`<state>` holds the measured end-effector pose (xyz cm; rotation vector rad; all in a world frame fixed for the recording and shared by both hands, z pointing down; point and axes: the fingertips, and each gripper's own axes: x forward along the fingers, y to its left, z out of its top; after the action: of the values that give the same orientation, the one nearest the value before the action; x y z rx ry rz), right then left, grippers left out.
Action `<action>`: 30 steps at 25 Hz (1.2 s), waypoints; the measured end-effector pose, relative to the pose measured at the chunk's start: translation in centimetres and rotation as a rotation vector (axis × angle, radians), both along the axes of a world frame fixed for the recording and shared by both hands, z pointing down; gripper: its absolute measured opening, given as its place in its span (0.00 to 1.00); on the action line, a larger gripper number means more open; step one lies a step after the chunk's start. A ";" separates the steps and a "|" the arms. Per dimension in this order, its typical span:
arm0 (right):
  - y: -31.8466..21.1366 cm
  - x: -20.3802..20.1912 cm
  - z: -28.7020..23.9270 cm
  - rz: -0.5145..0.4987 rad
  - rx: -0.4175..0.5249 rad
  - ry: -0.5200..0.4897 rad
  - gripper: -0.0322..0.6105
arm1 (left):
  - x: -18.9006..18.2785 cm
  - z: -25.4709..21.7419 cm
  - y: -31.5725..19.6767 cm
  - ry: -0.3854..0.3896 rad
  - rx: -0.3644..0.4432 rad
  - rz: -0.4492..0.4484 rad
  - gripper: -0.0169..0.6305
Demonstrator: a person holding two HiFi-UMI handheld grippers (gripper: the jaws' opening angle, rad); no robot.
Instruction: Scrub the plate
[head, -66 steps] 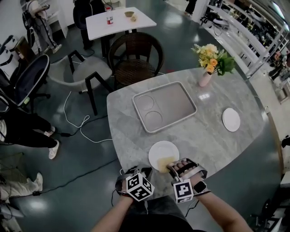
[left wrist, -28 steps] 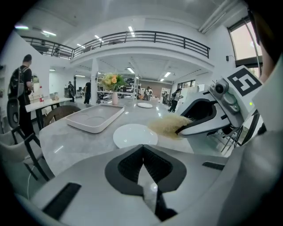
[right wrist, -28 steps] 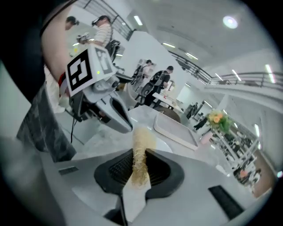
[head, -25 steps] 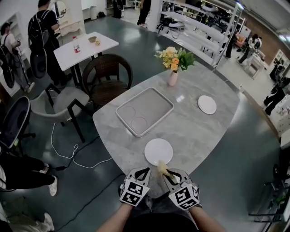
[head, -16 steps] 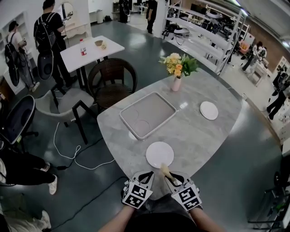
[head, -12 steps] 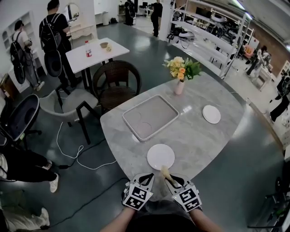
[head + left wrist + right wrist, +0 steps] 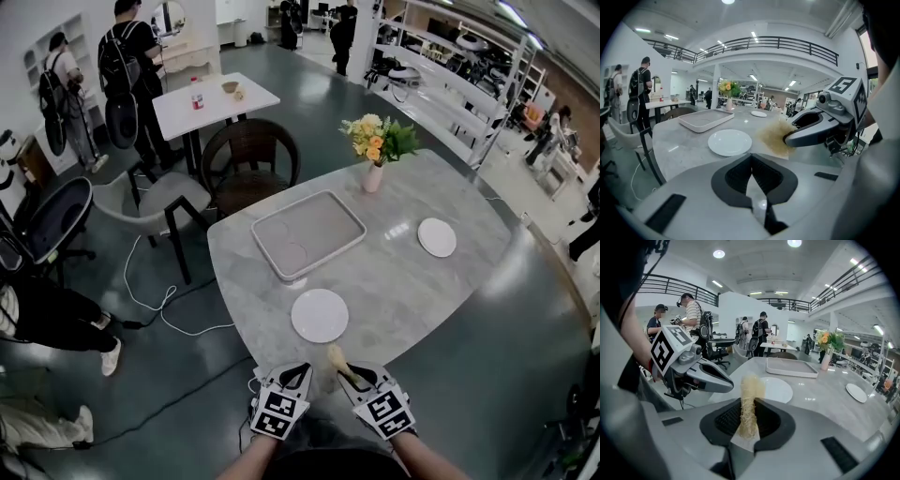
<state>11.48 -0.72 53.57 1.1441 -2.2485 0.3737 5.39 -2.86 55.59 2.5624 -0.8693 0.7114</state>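
Note:
A white plate (image 7: 320, 315) lies near the front edge of the grey marble table (image 7: 412, 281), bare and apart from both grippers. My right gripper (image 7: 349, 367) hangs at the table's near edge, shut on a yellowish fibrous scrubber (image 7: 749, 404) that sticks up between its jaws. In the right gripper view the plate (image 7: 776, 389) lies just beyond the scrubber's tip. Beside it on the left, my left gripper (image 7: 300, 370) is shut with nothing in it. The left gripper view shows the plate (image 7: 730, 141) ahead and the scrubber (image 7: 775, 137) to the right.
A grey tray (image 7: 307, 232) sits behind the plate. A second small plate (image 7: 437, 237) lies at the right, a vase of flowers (image 7: 375, 141) at the far edge. Chairs (image 7: 248, 155) and a cable stand left of the table; people stand at the back left.
The scrubber was on the plate 2.6 s ago; both grippers have since drawn back to the table's near edge with the scrubber lifted off. The head view has shifted.

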 end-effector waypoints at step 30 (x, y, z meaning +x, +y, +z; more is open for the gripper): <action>8.3 4.8 -1.2 -0.121 0.059 -0.143 0.17 | 6.5 -0.5 8.8 -0.105 0.067 -0.053 0.05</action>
<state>16.29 7.54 52.32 1.0334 -2.4543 0.3527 11.86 5.94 55.13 2.5694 -1.0062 0.8204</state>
